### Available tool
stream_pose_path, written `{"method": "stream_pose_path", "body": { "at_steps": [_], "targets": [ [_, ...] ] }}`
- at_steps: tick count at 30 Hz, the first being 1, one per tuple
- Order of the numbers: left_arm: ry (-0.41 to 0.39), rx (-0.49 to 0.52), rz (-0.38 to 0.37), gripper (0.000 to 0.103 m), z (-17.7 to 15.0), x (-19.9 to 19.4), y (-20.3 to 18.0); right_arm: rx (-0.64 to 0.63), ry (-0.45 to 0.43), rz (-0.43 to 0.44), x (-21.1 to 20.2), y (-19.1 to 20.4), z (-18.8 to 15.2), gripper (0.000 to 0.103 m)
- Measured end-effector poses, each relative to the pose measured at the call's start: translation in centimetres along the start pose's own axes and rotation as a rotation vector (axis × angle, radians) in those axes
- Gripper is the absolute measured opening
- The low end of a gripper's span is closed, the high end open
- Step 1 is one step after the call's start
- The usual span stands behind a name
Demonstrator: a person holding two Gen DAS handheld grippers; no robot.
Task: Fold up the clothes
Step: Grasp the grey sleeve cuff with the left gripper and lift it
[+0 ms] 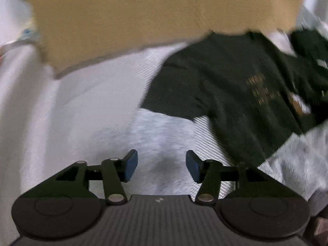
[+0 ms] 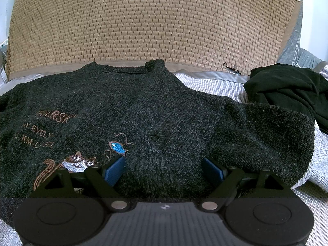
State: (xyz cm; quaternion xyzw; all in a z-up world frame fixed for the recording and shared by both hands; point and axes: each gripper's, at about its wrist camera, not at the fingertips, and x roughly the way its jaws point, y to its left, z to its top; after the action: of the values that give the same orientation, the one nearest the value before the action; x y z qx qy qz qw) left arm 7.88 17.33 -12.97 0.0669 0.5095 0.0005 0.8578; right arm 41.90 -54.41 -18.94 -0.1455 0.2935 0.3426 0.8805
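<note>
A dark knitted sweater (image 2: 123, 98) with brown lettering and a cat and blue fish motif lies front up on the bed, collar toward the far side. Its right sleeve (image 2: 256, 135) is folded in over the body. My right gripper (image 2: 164, 170) stands wide open low over the sweater, with a thick fold of the knit lying between its blue pads (image 2: 113, 172). In the blurred left wrist view the sweater (image 1: 235, 82) lies up and to the right. My left gripper (image 1: 162, 166) is open over pale bedding, apart from the sweater, with nothing between its fingers.
A tan woven mat (image 2: 153, 20) stands upright behind the sweater, also in the left wrist view as the mat (image 1: 143, 10). A crumpled black garment (image 2: 291, 90) lies at the right. White textured sheet (image 1: 82, 102) and a grey fluffy blanket (image 1: 164, 135) cover the bed.
</note>
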Motion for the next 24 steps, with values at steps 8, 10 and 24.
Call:
{"method": "stream_pose_path", "body": {
  "at_steps": [8,10,24],
  "targets": [
    [0.221,0.222,0.025,0.057,1.8,7.0,-4.1,0.0,0.0,0.0,0.0,0.0,0.0,0.086],
    [0.234,0.2,0.057,0.035,1.7,7.6,-3.7,0.0,0.001,0.0,0.0,0.0,0.0,0.086],
    [0.03,-0.239,0.326,0.019,5.0,4.1,3.9,0.001,0.0,-0.001,0.0,0.0,0.0,0.086]
  ]
}}
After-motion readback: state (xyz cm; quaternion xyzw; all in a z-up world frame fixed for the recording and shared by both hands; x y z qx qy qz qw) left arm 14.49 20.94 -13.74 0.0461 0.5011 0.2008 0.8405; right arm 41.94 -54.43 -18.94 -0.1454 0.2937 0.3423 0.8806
